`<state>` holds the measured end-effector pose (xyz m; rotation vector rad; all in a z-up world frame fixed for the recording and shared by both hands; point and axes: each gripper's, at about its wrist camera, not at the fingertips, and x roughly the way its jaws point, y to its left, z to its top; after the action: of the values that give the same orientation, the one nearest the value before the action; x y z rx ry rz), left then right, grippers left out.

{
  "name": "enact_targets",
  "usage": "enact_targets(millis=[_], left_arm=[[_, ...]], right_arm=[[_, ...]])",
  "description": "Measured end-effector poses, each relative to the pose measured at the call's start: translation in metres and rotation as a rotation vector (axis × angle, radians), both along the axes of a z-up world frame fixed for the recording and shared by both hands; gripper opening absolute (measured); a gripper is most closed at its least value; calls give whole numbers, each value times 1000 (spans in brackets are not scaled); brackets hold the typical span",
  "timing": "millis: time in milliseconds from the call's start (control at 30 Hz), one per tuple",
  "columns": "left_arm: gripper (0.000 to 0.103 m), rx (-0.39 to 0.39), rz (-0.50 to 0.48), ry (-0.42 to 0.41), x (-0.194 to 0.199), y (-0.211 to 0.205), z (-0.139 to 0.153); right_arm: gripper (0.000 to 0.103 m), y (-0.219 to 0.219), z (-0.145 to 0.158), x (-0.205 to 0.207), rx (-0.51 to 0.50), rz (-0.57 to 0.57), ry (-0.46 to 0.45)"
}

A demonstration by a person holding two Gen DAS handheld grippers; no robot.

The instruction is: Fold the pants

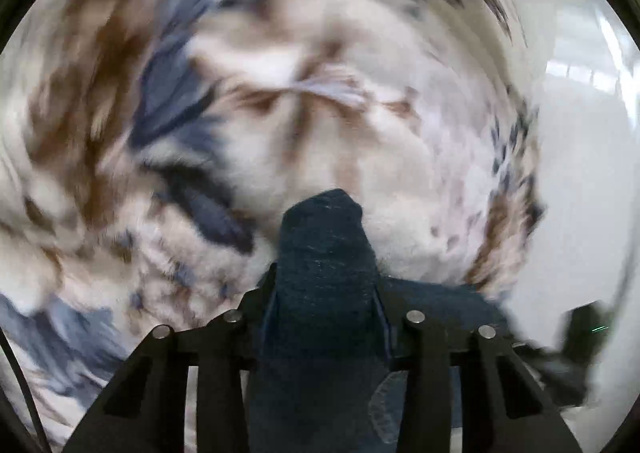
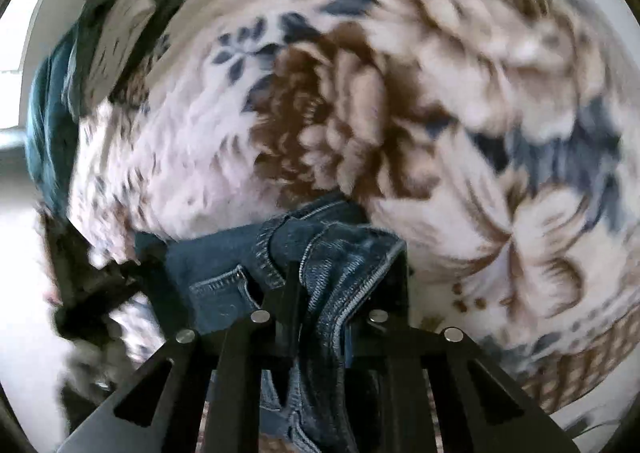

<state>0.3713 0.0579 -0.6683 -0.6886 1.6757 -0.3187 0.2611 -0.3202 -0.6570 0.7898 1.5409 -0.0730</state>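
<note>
The pants are dark blue jeans. In the left wrist view my left gripper [image 1: 326,273] is shut on a bunched fold of the jeans [image 1: 324,245], which fills the space between the fingers and hides the tips. In the right wrist view my right gripper [image 2: 340,265] is shut on the jeans' waistband and zipper fly [image 2: 340,281], with a belt loop and pocket edge showing to the left. More of the jeans [image 2: 48,121] trails off at the far left edge. Both views are blurred by motion.
Under both grippers lies a plush blanket with brown flowers and grey-blue leaves [image 1: 280,73] [image 2: 360,113]. A white floor or wall [image 1: 580,193] shows past its right edge in the left wrist view, and a dark blurred object [image 2: 80,293] sits at the lower left of the right wrist view.
</note>
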Motion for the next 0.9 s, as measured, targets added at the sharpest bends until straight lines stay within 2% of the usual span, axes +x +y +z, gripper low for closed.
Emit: enact_targets(millis=[100, 167, 200, 233, 300, 367, 433, 500, 533, 567, 600, 633, 700, 800, 867, 900], left_arm=[[37, -179, 150, 96, -3, 26, -20], [40, -189, 139, 92, -5, 29, -16], [41, -184, 127, 83, -5, 28, -11], [44, -172, 107, 69, -5, 27, -4], [50, -141, 75, 27, -3, 24, 10], [56, -93, 55, -23, 3, 21, 22], [56, -67, 53, -45, 11, 17, 24], [54, -24, 6, -52, 21, 6, 18], [45, 1, -37, -49, 24, 1, 14], [26, 32, -80, -40, 27, -6, 9], [26, 60, -109, -42, 30, -12, 7], [24, 80, -135, -51, 31, -13, 7], [23, 125, -158, -70, 34, -14, 7], [25, 162, -115, -70, 38, -1, 10], [30, 132, -57, -68, 35, 10, 20], [33, 134, -37, -79, 30, 17, 29]], right_arm=[[17, -6, -21, -2, 50, -30, 69], [21, -8, -17, -3, 66, -30, 71], [33, -9, -13, -4, 74, -33, 73], [52, -10, -9, -6, 86, -36, 75], [72, -10, -1, -16, 123, -55, 66], [72, -5, 3, -27, 142, -55, 69], [72, 4, -2, -37, 147, -40, 106], [72, 13, -11, -47, 148, -34, 121], [63, 15, -12, -51, 124, -39, 117], [52, 13, -11, -55, 75, -53, 115], [32, 11, -10, -59, 57, -63, 108], [19, 6, -9, -63, 63, -87, 96], [19, -7, -12, -74, 81, -156, 90], [20, -4, -21, -75, 103, -97, 105], [40, -6, -16, -74, 138, -87, 110], [62, -9, -15, -76, 155, -98, 113]])
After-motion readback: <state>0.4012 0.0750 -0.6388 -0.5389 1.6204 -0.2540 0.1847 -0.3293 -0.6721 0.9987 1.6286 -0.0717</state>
